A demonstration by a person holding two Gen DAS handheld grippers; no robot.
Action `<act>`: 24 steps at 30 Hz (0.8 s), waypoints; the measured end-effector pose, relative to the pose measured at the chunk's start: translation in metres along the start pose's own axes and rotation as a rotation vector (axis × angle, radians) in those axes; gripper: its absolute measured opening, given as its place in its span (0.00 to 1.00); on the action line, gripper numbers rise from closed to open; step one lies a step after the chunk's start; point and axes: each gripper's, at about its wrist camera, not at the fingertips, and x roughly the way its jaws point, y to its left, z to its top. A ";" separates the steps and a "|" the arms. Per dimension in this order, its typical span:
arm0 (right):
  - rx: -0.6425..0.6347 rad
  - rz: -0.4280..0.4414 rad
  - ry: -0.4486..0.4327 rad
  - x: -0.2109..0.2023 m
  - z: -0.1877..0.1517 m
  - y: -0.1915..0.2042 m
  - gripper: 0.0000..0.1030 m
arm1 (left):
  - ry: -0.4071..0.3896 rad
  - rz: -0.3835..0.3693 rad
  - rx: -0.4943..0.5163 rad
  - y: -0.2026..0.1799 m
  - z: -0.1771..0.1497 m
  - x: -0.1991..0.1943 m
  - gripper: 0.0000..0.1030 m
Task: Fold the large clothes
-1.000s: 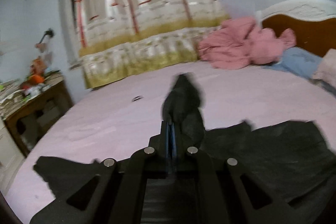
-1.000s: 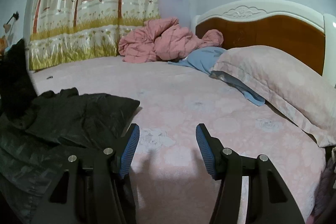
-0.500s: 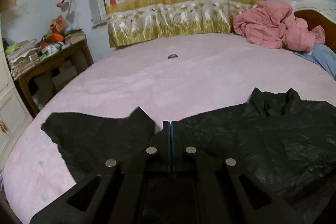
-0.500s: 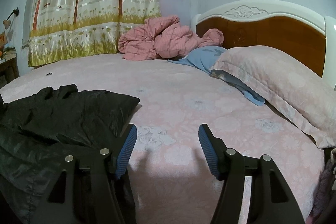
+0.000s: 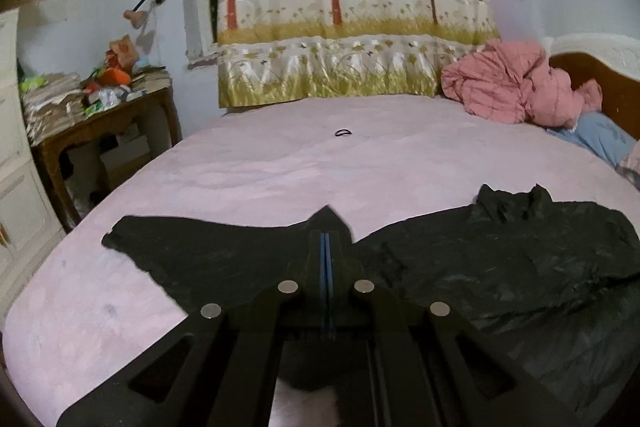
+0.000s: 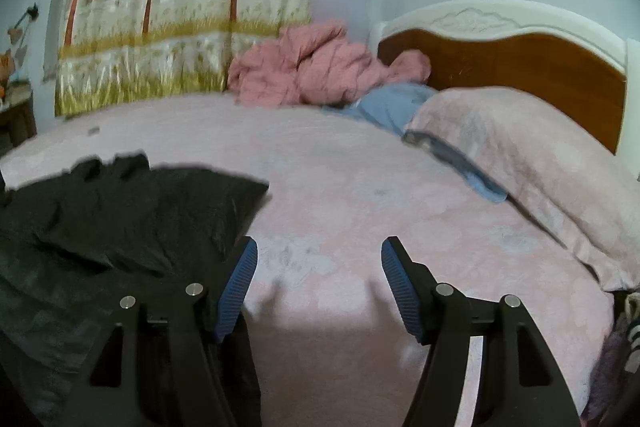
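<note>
A large black garment (image 5: 500, 267) lies spread on the pink bed (image 5: 280, 167), one part reaching left (image 5: 208, 247). My left gripper (image 5: 325, 239) is shut, low over the garment's far edge, with a pointed bit of black cloth (image 5: 332, 217) at its tips; I cannot tell if it is pinched. In the right wrist view the garment (image 6: 132, 211) lies at the left, folded over. My right gripper (image 6: 316, 259) is open and empty above the bare sheet, just right of the garment.
A crumpled pink quilt (image 5: 516, 87) and blue cloth (image 6: 392, 103) lie by the wooden headboard (image 6: 520, 67). A pink pillow (image 6: 532, 163) lies at the right. A cluttered wooden table (image 5: 100, 115) stands left of the bed. A small dark hair tie (image 5: 343, 133) lies on the sheet.
My left gripper has come down from holding black cloth raised to lying low at the garment's edge, and the garment now lies flat. My right gripper has barely moved.
</note>
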 end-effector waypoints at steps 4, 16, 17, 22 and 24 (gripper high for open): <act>0.130 0.070 -0.088 -0.039 0.017 -0.015 0.65 | 0.028 0.050 -0.085 0.046 -0.014 0.011 0.20; 0.030 0.255 -0.056 -0.048 0.021 0.073 0.65 | 0.261 0.011 -0.486 0.155 -0.075 0.109 0.55; 0.026 0.259 -0.023 -0.040 0.017 0.080 0.65 | 0.257 -0.005 -0.535 0.165 -0.077 0.115 0.56; -0.040 0.239 0.017 -0.029 0.000 0.102 0.65 | 0.245 0.025 -0.671 0.205 -0.080 0.141 0.60; -0.067 0.227 0.037 -0.022 -0.007 0.109 0.65 | 0.220 0.006 -0.690 0.214 -0.079 0.147 0.60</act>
